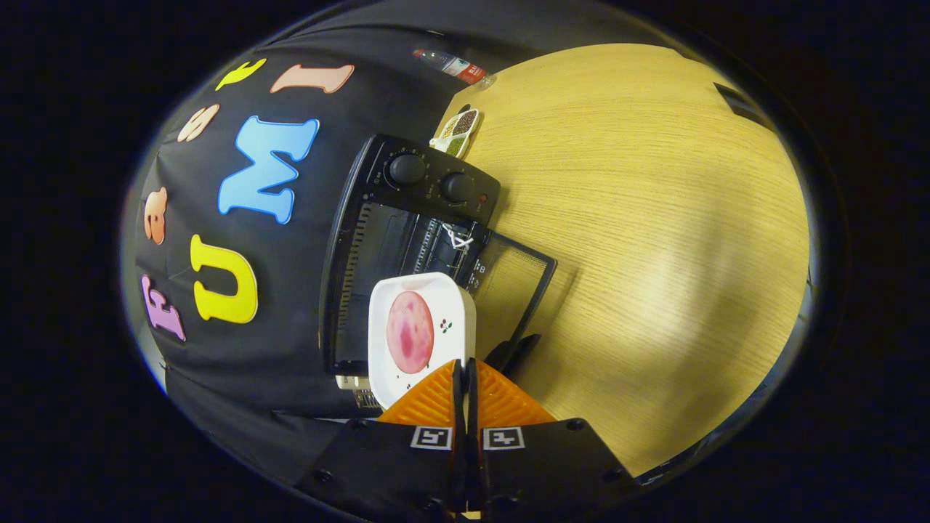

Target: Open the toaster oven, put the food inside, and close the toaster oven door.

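Note:
A black toaster oven (429, 178) with two knobs stands on the wooden table (654, 218) against the booth wall. Its glass door (512, 283) hangs open and the dark cavity with a wire rack (392, 247) is exposed. My gripper (463, 363) is shut on the near rim of a white square plate (452, 301). A round pink slice of meat (410, 332) lies on the plate. The plate hangs just ahead of my fingers, in front of the oven's opening and over the hinge edge of the door. I cannot tell whether it touches the rack.
A small white divided dish (458, 131) with seeds or grains sits beyond the oven's knob panel. Farther back, a plastic bottle (454, 65) with a red label lies at the table's edge. A wide stretch of bare tabletop runs beside the open door.

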Tool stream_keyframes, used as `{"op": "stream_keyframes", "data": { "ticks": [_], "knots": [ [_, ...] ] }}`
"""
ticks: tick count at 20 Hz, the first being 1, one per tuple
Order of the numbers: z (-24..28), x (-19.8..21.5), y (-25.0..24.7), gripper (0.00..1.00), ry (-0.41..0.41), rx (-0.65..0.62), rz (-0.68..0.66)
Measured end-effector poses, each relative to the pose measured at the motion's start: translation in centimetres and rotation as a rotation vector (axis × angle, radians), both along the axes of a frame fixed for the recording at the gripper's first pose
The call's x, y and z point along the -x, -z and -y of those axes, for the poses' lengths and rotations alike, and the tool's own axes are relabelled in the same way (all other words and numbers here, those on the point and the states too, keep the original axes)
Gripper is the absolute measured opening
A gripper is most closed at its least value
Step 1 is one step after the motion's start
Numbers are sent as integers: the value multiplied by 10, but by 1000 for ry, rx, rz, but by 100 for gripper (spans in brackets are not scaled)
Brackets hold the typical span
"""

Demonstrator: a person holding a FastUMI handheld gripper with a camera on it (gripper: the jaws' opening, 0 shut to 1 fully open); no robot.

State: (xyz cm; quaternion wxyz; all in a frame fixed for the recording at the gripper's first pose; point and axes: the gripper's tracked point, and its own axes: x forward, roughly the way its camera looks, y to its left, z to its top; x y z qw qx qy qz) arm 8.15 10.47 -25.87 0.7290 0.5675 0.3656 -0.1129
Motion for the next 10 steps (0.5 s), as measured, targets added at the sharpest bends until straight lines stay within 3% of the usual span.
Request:
{"op": "stream_keyframes", "data": {
  "ticks": [10],
  "knots": [
    [-26,-58,9,2,143,-14,20]
  ]
}}
